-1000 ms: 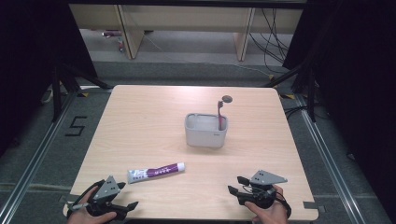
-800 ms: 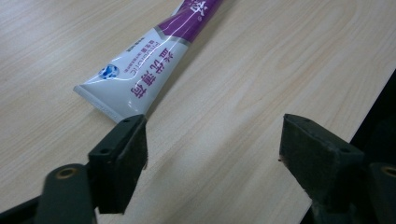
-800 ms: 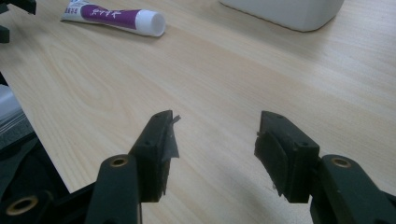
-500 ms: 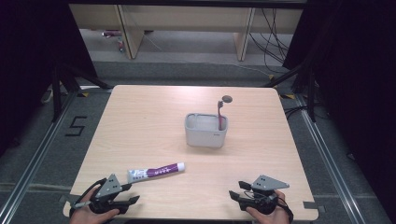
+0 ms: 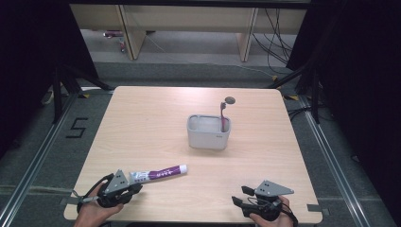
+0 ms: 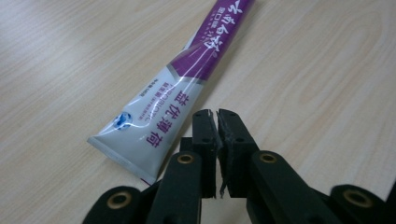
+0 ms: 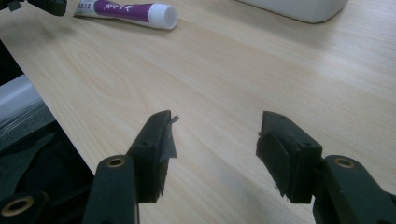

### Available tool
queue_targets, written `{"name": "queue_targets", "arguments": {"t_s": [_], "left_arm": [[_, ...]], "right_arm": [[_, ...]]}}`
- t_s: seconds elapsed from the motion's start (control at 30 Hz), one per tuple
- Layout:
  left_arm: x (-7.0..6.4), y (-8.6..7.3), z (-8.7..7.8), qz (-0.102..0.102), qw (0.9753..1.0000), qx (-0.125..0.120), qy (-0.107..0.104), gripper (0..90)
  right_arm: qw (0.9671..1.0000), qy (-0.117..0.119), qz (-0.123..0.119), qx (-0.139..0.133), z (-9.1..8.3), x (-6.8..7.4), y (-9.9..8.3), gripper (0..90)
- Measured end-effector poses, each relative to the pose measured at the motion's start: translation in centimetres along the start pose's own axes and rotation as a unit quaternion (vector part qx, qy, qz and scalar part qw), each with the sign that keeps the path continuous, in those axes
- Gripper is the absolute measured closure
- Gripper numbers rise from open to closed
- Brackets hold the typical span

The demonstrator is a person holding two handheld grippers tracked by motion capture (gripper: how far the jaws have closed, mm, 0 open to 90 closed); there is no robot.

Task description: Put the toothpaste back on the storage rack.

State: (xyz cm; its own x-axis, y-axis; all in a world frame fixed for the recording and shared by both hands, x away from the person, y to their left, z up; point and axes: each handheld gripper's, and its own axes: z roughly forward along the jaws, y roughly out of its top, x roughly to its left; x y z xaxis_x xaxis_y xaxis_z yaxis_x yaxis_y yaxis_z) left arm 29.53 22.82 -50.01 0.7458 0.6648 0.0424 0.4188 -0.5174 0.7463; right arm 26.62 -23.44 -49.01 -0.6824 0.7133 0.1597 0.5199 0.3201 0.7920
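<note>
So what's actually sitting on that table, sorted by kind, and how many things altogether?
Toothpaste tubes: 1, the purple and white toothpaste tube lying near the left gripper
Toothbrushes: 1, the pink toothbrush standing in the container
Containers: 1, the grey container mid-table
Hand-held grippers: 2, counting the right gripper
Total: 5

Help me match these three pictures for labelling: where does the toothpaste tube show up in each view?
High view: the toothpaste tube lies near the table's front left, just ahead of the left gripper.
Left gripper view: it runs from lower left to the top centre, flat crimped end beside the shut jaws.
Right gripper view: top left, white cap pointing right.
Shared landmark: the white bin, whose base is at the top right of the right gripper view.
</note>
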Motion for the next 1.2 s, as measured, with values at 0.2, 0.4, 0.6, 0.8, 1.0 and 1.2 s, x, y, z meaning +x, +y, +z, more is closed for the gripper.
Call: {"name": "queue_targets", "arguments": {"t_s": [0.2, 0.4, 0.6, 0.8, 1.0, 1.2], "left_arm": [[0.6, 0.3, 0.7, 0.005, 0.9999, 0.006, 0.006, 89.3], [0.9, 0.5, 1.2, 0.007, 0.9999, 0.014, 0.006, 89.5], [1.0, 0.5, 1.5, 0.006, 0.9997, 0.020, 0.009, 89.6], [1.5, 0.6, 1.7, 0.017, 0.9991, 0.038, 0.009, 89.6], [1.7, 0.7, 2.0, 0.009, 0.9993, 0.034, 0.012, 89.6], [2.0, 0.8, 2.2, 0.011, 0.9990, 0.040, 0.014, 89.6]], "right_arm": [[1.0000, 0.008, 0.002, 0.002, -0.2, 0.1, -0.2, 42.1], [1.0000, 0.006, 0.006, 0.001, -0.5, 0.3, -0.4, 38.6], [0.9998, -0.008, 0.013, -0.009, -0.6, 0.2, -0.6, 32.8], [0.9997, -0.008, 0.015, -0.019, -1.1, 0.2, -0.6, 33.0], [0.9995, -0.015, 0.010, -0.025, -1.1, 0.2, -0.7, 33.3], [0.9993, -0.007, 0.032, -0.017, -1.3, 0.5, -0.7, 33.5]]}}
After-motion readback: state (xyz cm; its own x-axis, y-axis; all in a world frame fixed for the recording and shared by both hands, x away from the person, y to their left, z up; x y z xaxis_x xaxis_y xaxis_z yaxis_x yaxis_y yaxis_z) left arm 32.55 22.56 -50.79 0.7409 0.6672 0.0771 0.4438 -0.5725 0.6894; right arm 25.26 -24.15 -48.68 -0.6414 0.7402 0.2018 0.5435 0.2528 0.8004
